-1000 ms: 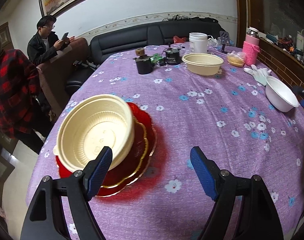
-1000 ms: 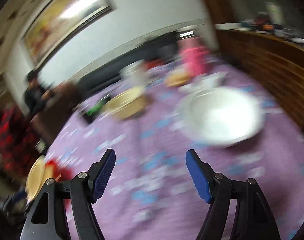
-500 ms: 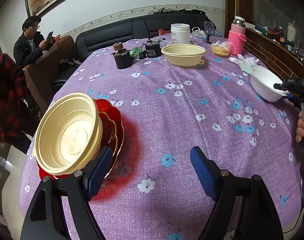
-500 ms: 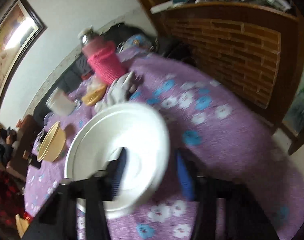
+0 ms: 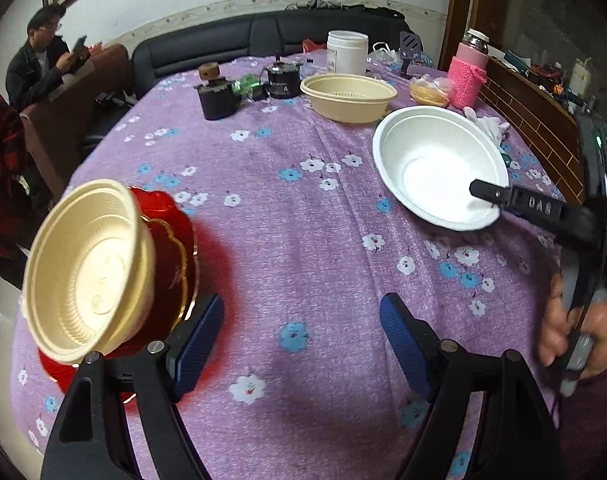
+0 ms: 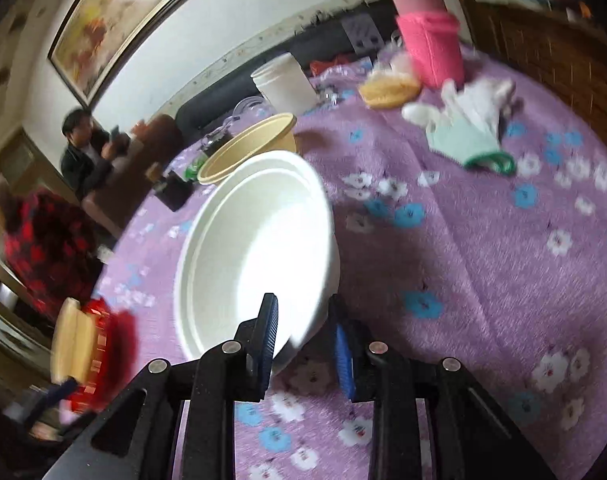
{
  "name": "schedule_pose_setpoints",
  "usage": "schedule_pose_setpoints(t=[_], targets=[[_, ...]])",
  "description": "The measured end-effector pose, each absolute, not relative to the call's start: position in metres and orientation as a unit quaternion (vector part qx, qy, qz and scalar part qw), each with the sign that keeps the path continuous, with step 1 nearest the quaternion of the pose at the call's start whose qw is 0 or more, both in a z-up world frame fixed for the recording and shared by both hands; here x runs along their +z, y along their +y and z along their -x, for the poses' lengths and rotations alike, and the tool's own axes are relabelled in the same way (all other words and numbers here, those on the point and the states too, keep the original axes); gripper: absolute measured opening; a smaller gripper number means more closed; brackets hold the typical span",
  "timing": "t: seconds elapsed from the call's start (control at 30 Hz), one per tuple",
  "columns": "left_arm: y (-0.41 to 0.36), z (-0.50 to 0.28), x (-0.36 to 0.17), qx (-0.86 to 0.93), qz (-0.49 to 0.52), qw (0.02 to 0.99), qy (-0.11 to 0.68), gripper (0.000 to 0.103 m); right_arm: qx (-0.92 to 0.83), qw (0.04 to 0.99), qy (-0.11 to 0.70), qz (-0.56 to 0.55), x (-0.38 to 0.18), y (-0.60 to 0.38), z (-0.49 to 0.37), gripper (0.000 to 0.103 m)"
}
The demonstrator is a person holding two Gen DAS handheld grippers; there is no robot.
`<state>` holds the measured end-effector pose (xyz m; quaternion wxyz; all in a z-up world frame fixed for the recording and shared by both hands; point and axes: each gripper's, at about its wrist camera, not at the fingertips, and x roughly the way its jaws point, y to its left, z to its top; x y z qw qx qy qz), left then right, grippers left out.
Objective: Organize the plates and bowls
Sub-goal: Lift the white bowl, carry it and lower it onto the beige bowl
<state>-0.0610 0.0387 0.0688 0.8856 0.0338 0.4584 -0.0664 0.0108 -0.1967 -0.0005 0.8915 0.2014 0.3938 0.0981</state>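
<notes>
left wrist view: the left claw (image 5: 301, 334) stands wide apart with nothing between its blue pads, low over the surface (image 5: 303, 216) with its purple flowered cloth. a cream bowl (image 5: 85, 270) sits tilted in a red plate (image 5: 175, 236) at the near left edge, just beside the left pad. across the cloth the right claw (image 5: 483, 200) reaches in from the right, clamped on the near rim of a white bowl (image 5: 435, 164); the hand (image 5: 579, 336) holding its grip shows at the right edge. farther back stand a second cream bowl (image 5: 347, 96), a white tub (image 5: 347, 58) and a pink-sleeved bottle (image 5: 469, 74).

right wrist view: the right claw (image 6: 303, 344) is nearly closed, pinching the white bowl (image 6: 259, 252) by its rim, one pad inside and one outside. the bowl is tipped; whether it touches the cloth cannot be told. behind it sits the second cream bowl (image 6: 251, 148), with a pair of gloves (image 6: 467, 124) off to the right. the red plate (image 6: 103, 344) and its cream bowl (image 6: 69, 344) blur at far left.
</notes>
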Motion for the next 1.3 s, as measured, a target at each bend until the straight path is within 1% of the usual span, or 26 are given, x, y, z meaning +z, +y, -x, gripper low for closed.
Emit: schedule_pose_setpoints(t=[0.2,0.33,0.53,0.63,0.73,0.77,0.8,0.83,0.87,0.97,1.17,1.3], targets=[[0.026,0.019,0.066,-0.084,0.023,0.875,0.476,0.079,0.084,0.891,0.385,-0.226,-0.007,-0.213,-0.009,0.029],[0.005,-0.015,0.065,-0.097,0.027,0.873,0.476,0.079,0.073,0.888,0.382,-0.247,-0.010,-0.221,-0.014,0.033],[-0.022,-0.069,0.048,-0.115,0.057,0.851,0.509,0.079,0.057,0.888,0.382,-0.250,-0.012,-0.223,-0.017,0.033],[-0.036,-0.081,0.044,-0.121,0.052,0.848,0.513,0.079,0.054,0.893,0.377,-0.241,-0.010,-0.222,-0.016,0.033],[-0.053,-0.082,0.044,-0.130,0.012,0.855,0.502,0.078,0.061,0.895,0.372,-0.237,-0.007,-0.220,-0.015,0.033],[-0.058,-0.082,0.044,-0.134,-0.001,0.857,0.498,0.069,0.066,0.896,0.372,-0.232,-0.007,-0.217,-0.015,0.033],[-0.060,-0.080,0.045,-0.136,-0.010,0.858,0.494,0.049,0.071,0.896,0.373,-0.229,-0.006,-0.216,-0.015,0.033],[-0.062,-0.078,0.046,-0.138,-0.020,0.859,0.492,0.040,0.078,0.896,0.373,-0.228,-0.006,-0.214,-0.016,0.033],[-0.064,-0.076,0.046,-0.134,-0.032,0.860,0.491,0.038,0.086,0.896,0.372,-0.226,-0.006,-0.211,-0.015,0.031],[-0.063,-0.070,0.051,-0.133,-0.044,0.867,0.479,0.037,0.083,0.903,0.368,-0.205,-0.004,-0.205,-0.014,0.031],[-0.053,-0.050,0.068,-0.130,-0.054,0.879,0.456,0.036,0.107,0.906,0.358,-0.201,-0.001,-0.199,-0.011,0.030],[-0.047,-0.023,0.085,-0.123,-0.077,0.894,0.424,0.036,0.120,0.908,0.352,-0.192,0.002,-0.191,-0.006,0.030]])
